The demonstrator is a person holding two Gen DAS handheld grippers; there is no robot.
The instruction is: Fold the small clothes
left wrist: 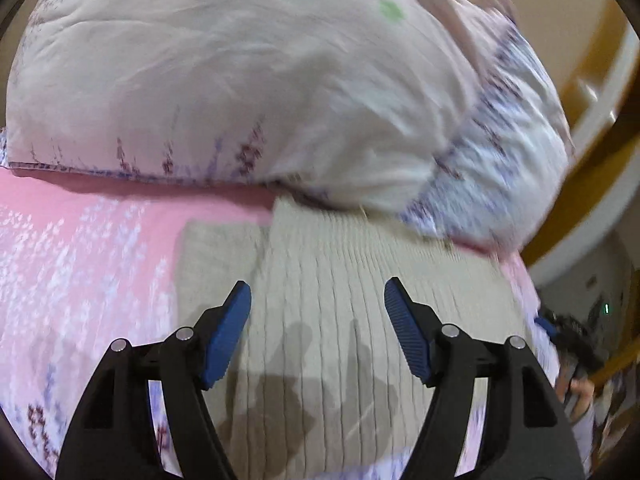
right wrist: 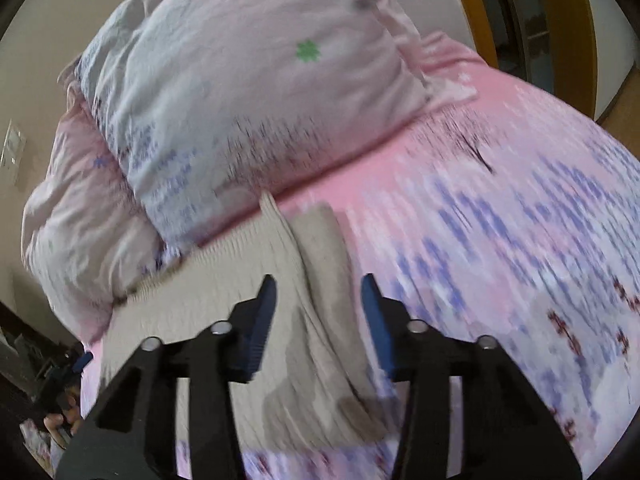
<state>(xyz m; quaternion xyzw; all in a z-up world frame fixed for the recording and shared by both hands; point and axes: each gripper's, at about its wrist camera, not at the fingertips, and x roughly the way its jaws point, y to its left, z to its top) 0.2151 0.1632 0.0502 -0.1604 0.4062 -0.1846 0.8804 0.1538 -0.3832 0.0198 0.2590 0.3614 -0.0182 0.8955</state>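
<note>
A beige ribbed knit garment lies flat on the pink flowered bedsheet. My left gripper hovers above it, open and empty, casting a shadow on the knit. In the right wrist view the same garment has a folded strip along its right edge. My right gripper is open and empty, its blue pads either side of that folded edge, above it. Both views are motion-blurred.
A large pale flowered pillow or duvet lies just behind the garment, also in the right wrist view. The bed edge and a wooden frame are at the right. The other handheld gripper shows at the left edge.
</note>
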